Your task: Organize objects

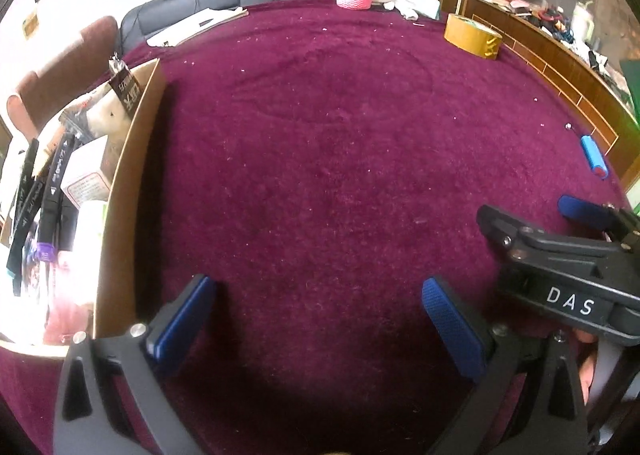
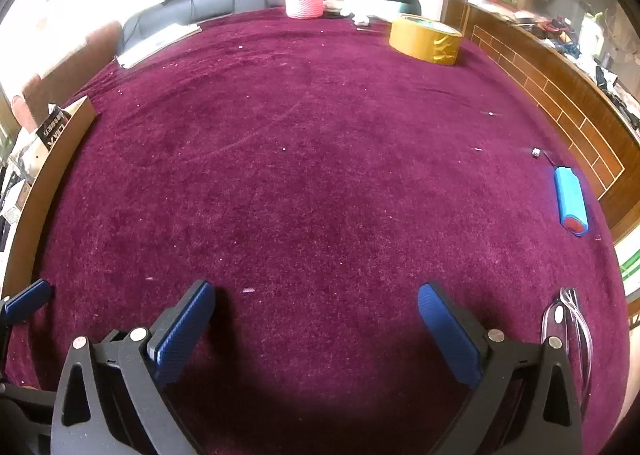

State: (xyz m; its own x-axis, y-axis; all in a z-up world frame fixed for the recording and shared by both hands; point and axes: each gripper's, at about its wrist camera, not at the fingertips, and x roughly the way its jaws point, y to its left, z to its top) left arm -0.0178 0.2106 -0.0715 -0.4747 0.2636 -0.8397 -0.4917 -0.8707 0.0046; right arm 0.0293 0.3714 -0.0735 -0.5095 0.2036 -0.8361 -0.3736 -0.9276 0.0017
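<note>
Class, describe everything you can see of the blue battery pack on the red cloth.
The battery pack is a short blue cylinder in smooth wrap, with a red end nearest the camera. It lies flat on the red cloth near its right edge. A thin wire runs from its far end to a small white plug. Nothing grips it.

left tool (image 1: 320,319): black frame, blue ribbed pads, silver screws | right tool (image 2: 316,323): same, "DAS" lettering
</note>
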